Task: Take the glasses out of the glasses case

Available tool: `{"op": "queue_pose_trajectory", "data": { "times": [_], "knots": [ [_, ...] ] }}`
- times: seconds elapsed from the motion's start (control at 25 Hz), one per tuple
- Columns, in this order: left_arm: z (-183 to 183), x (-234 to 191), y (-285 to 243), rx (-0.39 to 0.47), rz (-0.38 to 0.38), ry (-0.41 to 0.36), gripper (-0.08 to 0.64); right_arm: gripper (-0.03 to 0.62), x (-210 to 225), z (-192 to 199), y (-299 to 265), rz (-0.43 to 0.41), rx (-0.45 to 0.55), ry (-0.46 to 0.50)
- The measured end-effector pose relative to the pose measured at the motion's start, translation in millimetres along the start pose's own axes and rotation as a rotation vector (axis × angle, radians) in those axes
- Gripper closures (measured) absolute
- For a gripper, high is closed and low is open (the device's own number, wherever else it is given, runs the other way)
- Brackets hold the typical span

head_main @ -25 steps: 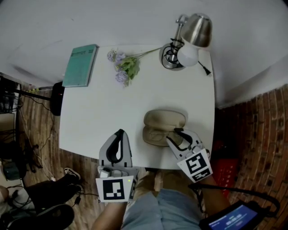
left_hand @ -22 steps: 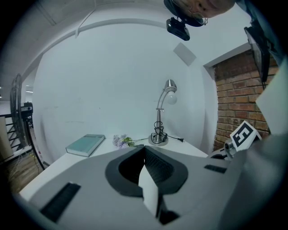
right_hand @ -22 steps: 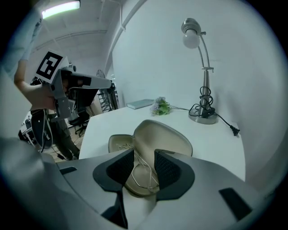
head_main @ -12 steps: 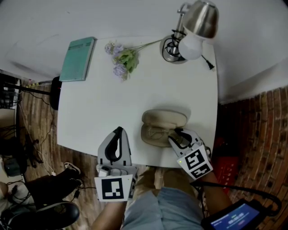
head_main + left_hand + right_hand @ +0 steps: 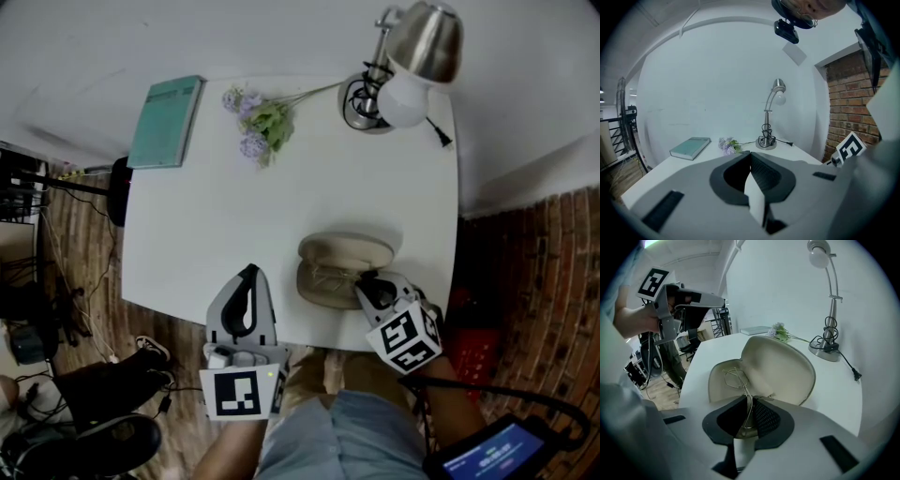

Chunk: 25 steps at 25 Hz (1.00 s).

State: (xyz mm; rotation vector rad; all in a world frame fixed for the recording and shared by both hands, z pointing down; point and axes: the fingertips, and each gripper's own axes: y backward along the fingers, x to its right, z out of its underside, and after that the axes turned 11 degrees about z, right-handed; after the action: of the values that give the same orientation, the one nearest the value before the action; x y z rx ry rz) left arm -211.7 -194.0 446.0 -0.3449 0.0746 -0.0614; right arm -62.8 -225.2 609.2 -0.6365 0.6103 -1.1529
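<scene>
A beige glasses case [image 5: 345, 251] lies open near the front edge of the white table [image 5: 234, 216], its lid [image 5: 783, 364] tipped back. Thin wire glasses [image 5: 735, 377] rest in its tray, faint in the head view. My right gripper [image 5: 364, 284] reaches down into the case's right end. Its jaws have just been closing, and the tips [image 5: 749, 397] now pinch the wire frame that runs up between them. My left gripper [image 5: 248, 273] hangs over the table's front edge, left of the case and apart from it, its jaws [image 5: 750, 153] shut on nothing.
A metal desk lamp [image 5: 405, 64] with its cord stands at the back right corner. A sprig of purple flowers [image 5: 257, 127] and a teal book [image 5: 166, 122] lie along the back. Brick floor shows right of the table, cables and shoes to the left.
My right gripper has dropped lower into the case's right end and its jaws have narrowed around the glasses frame. The left gripper has stayed put.
</scene>
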Motion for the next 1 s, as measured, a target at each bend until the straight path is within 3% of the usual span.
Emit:
{"op": "queue_pose_trajectory", "data": {
  "times": [0.44,1.0],
  "knots": [
    [-5.2,-1.8,-0.3,0.016,0.0,-0.001,0.554,0.549,2.1,-3.2,1.7,0.01,0.029,0.032],
    [-20.4,-5.6,-0.5,0.044,0.005,-0.008,0.554,0.551,21.1,-31.5,5.6,0.072,0.099,0.001]
  ]
}}
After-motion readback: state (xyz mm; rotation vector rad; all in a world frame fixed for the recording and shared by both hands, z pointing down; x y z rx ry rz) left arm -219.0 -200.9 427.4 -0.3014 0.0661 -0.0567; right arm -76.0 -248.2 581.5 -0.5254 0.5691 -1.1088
